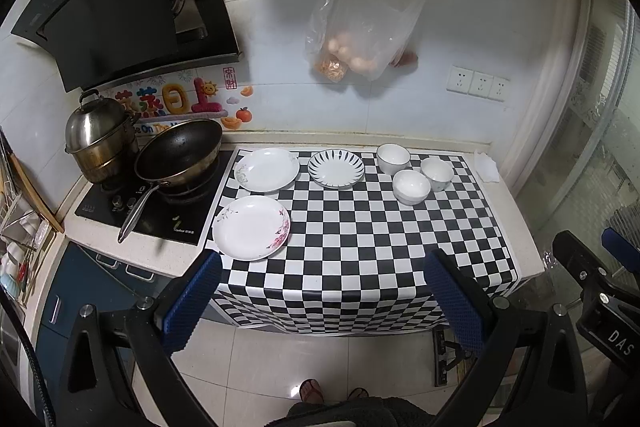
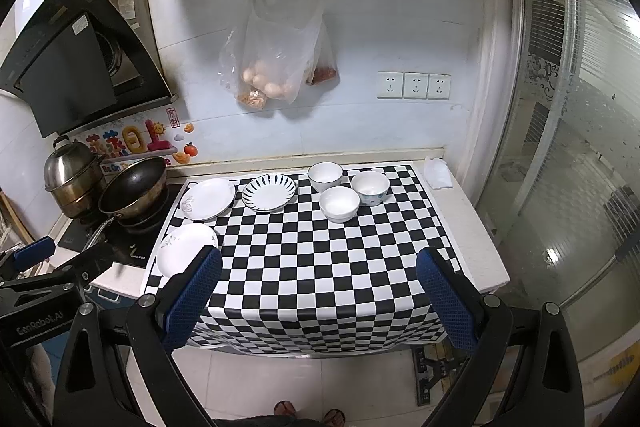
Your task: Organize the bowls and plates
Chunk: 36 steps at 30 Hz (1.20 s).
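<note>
Blue-padded fingers point(image 1: 192, 301) of the left gripper point(image 1: 320, 301) stand spread wide with nothing between them, held short of the near edge of the black-and-white checkered cloth point(image 1: 360, 247); the right gripper point(image 2: 318, 301) is spread just as wide and equally empty, above the floor tiles in front of the counter. Neither tool touches any dish.

The sorting appears not to have begun. Three plates lie singly at the left of the cloth: a white round plate with pink blossoms point(image 1: 251, 227) nearest, a white plate with a faint grey flower point(image 1: 266, 169) behind it, and a white plate with dark radiating stripes point(image 1: 336, 169) just beside that. Three white ceramic bowls cluster at the back right: a plain back bowl point(image 1: 393, 157), a front bowl point(image 1: 411, 187) and a bowl with a blue motif point(image 1: 437, 173), close together. Nothing is stacked; all six pieces remain to be gathered.

Left of the cloth, a dark frying pan point(image 1: 178, 153) and a steel steamer pot point(image 1: 98, 137) sit on the stove.
</note>
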Each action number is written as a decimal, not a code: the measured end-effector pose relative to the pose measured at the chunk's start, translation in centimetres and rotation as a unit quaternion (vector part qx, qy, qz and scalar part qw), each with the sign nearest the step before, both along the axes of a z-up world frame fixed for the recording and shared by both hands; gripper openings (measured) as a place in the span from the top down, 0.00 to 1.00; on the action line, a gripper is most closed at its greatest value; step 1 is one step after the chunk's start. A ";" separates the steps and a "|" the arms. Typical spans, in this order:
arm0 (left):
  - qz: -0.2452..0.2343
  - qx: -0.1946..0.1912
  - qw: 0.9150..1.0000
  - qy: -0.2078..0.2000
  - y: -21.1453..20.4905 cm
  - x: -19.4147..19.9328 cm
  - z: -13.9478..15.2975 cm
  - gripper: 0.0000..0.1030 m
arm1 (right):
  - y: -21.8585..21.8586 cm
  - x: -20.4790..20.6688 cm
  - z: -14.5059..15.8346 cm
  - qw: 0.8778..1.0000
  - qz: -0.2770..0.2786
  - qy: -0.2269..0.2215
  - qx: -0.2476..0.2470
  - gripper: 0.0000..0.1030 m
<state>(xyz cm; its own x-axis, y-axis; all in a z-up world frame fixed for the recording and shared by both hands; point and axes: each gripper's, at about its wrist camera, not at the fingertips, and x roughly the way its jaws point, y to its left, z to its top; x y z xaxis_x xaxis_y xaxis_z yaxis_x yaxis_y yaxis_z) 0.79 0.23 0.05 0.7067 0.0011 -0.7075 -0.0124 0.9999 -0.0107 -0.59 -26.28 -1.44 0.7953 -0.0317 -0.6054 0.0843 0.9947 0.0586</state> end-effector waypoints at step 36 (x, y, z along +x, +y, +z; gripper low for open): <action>0.002 0.008 1.000 0.000 -0.9 -0.7 0.7 0.00 | -1.6 0.2 -0.3 0.999 -0.020 0.009 -0.025 0.03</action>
<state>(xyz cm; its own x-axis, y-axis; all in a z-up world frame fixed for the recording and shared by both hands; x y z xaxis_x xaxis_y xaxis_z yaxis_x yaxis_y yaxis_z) 0.12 -0.65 0.72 0.7065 0.0152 -0.7075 -0.0164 0.9999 0.0052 -0.38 -27.87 -1.74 0.7819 -0.0940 -0.6163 0.1241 0.9922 0.0061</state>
